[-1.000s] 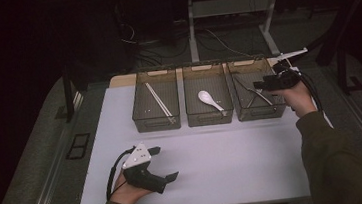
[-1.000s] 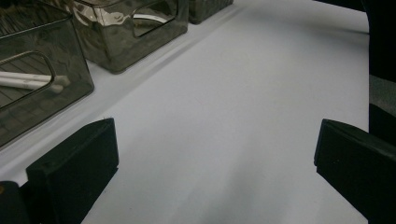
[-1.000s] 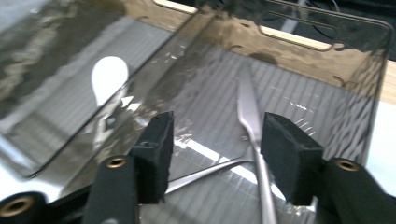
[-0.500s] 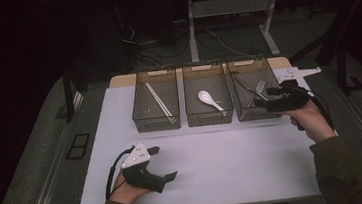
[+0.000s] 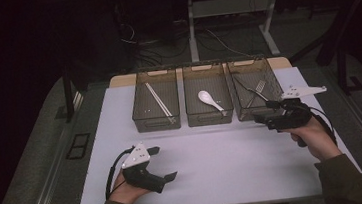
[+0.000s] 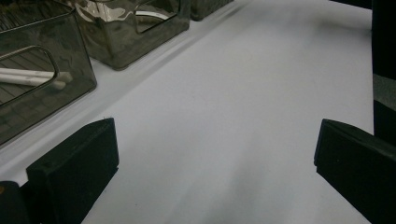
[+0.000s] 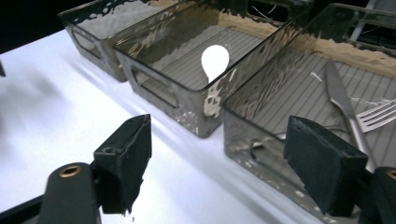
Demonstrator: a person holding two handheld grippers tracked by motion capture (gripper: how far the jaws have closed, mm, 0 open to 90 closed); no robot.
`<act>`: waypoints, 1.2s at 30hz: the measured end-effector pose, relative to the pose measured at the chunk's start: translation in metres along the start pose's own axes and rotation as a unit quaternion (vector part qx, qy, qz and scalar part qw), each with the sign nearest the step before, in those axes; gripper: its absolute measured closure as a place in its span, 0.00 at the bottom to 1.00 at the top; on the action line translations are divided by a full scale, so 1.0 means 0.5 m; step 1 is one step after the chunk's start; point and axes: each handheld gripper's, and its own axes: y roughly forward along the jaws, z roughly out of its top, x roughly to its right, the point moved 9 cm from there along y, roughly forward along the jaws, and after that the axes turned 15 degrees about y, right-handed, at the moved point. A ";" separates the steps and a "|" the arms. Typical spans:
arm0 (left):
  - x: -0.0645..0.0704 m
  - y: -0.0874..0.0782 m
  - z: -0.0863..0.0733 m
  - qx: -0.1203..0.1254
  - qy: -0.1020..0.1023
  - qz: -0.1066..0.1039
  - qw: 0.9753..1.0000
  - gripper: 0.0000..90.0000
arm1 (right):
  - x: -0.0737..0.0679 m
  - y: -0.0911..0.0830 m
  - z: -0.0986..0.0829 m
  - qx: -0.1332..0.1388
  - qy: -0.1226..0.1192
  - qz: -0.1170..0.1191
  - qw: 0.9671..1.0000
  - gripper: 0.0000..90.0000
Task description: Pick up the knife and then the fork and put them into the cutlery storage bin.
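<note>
My right gripper (image 5: 266, 116) hangs wide open and empty beside the right bin (image 5: 242, 110), where the fork (image 5: 259, 88) lies tines away from me; my left gripper (image 5: 161, 163) rests open.

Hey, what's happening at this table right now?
A person sits at a white table with tongs in each hand. The right tongs hover open and empty by the near end of the right bin, which holds a fork and knife. The left tongs rest open on the table. The middle bin holds a white spoon, the left bin chopsticks.
</note>
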 end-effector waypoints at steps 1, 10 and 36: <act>-0.001 0.000 -0.001 0.001 0.001 0.000 1.000 0.00 | -0.003 0.000 -0.005 0.000 -0.002 0.000 1.000 0.24; -0.005 -0.001 -0.004 0.006 0.000 -0.001 1.000 0.00 | -0.019 0.005 -0.052 0.006 -0.001 0.006 1.000 0.22; 0.003 -0.001 0.002 0.010 0.002 -0.004 1.000 0.00 | -0.035 -0.042 -0.177 0.005 0.006 0.032 0.999 0.20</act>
